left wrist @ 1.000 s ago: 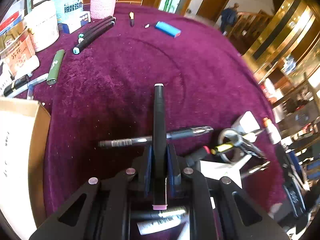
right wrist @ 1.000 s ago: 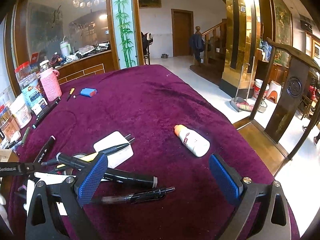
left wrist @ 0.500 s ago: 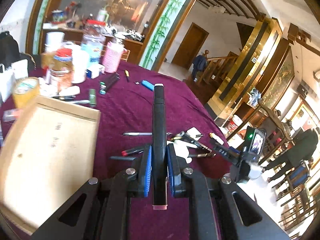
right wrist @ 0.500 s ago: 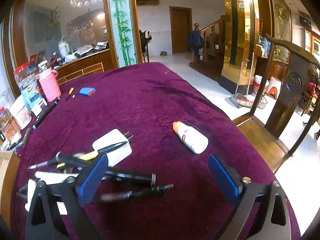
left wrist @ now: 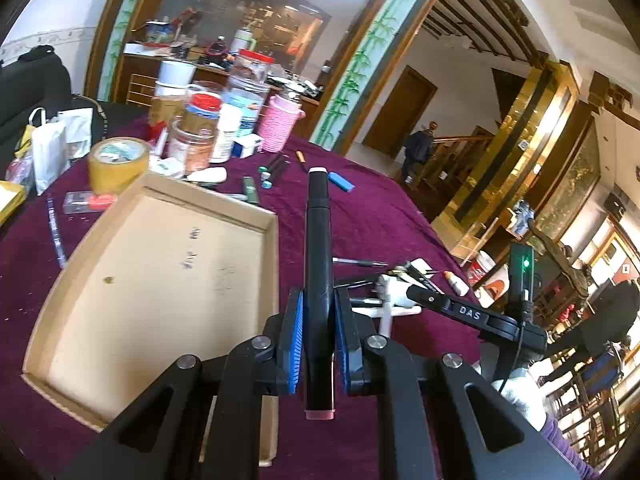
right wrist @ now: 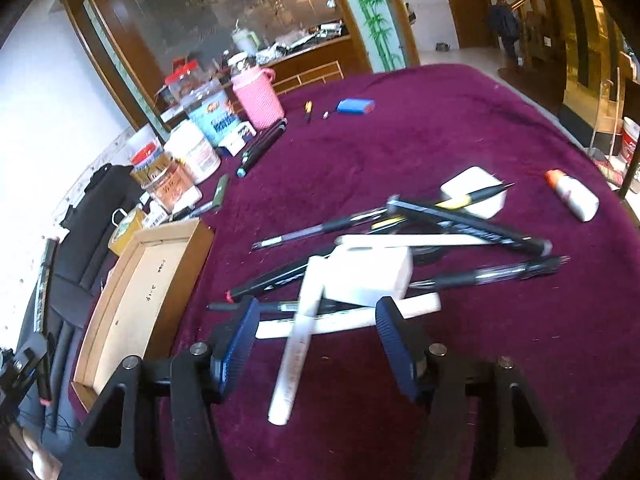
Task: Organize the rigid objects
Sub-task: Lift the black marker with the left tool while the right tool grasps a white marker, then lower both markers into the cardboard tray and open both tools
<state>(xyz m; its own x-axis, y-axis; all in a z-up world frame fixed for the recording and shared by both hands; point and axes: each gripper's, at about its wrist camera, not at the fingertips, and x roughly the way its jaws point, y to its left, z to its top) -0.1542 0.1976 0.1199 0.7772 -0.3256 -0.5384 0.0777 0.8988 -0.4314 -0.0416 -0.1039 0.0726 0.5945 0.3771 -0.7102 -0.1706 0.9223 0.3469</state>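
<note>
My left gripper (left wrist: 318, 344) is shut on a black marker (left wrist: 317, 236) with a pink end cap, which points forward. It hangs just right of the shallow cardboard tray (left wrist: 152, 280), near the tray's right wall. In the right wrist view my right gripper (right wrist: 316, 334) hovers low over a pile of pens (right wrist: 460, 224) with its jaws closing. Two crossed white markers (right wrist: 298, 344) lie between the blue pads (right wrist: 240, 336), which do not touch them. A white block (right wrist: 372, 276) sits just beyond the pads. The tray (right wrist: 132, 300) lies to the left of the pile.
Jars, a pink cup (left wrist: 278, 128), a tape roll (left wrist: 118, 160), a blue lighter (left wrist: 341, 181) and several markers crowd the far side of the purple cloth. A white glue bottle (right wrist: 576, 196) lies near the table's right edge.
My left gripper rose from the pen pile with the black marker and swung left, beside the tray. My right gripper swung left and tipped down over the pile, and its jaws narrowed.
</note>
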